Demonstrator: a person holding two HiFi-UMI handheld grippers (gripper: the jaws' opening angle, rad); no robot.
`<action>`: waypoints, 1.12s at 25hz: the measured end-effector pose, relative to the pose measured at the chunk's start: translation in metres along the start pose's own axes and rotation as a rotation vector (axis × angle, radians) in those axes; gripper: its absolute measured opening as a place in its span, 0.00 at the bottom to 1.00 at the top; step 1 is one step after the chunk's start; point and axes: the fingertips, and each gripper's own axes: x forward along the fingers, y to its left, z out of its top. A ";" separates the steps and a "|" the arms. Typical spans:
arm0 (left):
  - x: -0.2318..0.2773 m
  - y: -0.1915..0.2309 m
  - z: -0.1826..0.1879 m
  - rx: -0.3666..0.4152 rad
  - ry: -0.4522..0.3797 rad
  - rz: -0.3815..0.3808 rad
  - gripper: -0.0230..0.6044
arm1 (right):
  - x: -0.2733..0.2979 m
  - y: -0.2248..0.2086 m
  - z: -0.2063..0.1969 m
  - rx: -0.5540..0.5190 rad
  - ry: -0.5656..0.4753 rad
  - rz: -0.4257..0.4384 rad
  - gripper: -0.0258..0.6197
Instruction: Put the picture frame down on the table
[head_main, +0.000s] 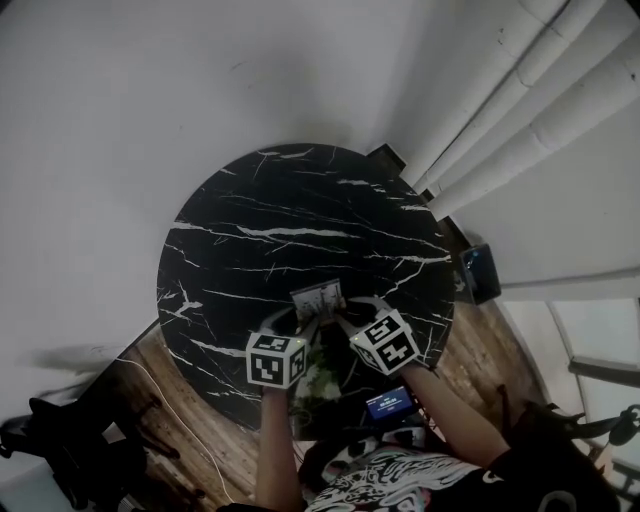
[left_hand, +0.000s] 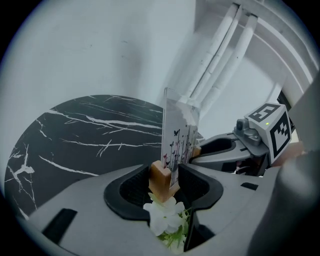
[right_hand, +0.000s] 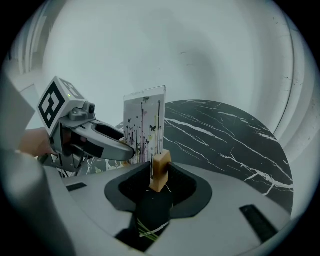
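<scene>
Nearest, the left gripper (left_hand: 165, 184) and right gripper (right_hand: 159, 176) each clamp 1 wooden foot (left_hand: 161, 176) of the picture frame (head_main: 318, 298), 1 per end. That likely keeps it upright and level over the near edge of the table (head_main: 300, 215), ready to land standing.

Both my tools match: the left gripper (left_hand: 169, 176) and right gripper (right_hand: 159, 172) are smooth grey shells lined with black ribbed pads (left_hand: 131, 187). Each carries a white cube (head_main: 276, 360) with black square markers and a tiny green light (left_hand: 267, 123). The shirt (head_main: 390, 482) is a black-and-white print.
</scene>
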 end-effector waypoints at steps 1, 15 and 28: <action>0.003 0.002 -0.001 -0.001 0.005 0.000 0.34 | 0.003 -0.002 -0.001 0.001 0.002 -0.001 0.21; 0.030 0.019 -0.010 0.011 0.033 0.009 0.34 | 0.030 -0.016 -0.010 -0.029 0.001 -0.012 0.21; 0.032 0.017 -0.018 0.039 0.050 0.008 0.34 | 0.032 -0.017 -0.019 -0.046 0.025 0.005 0.21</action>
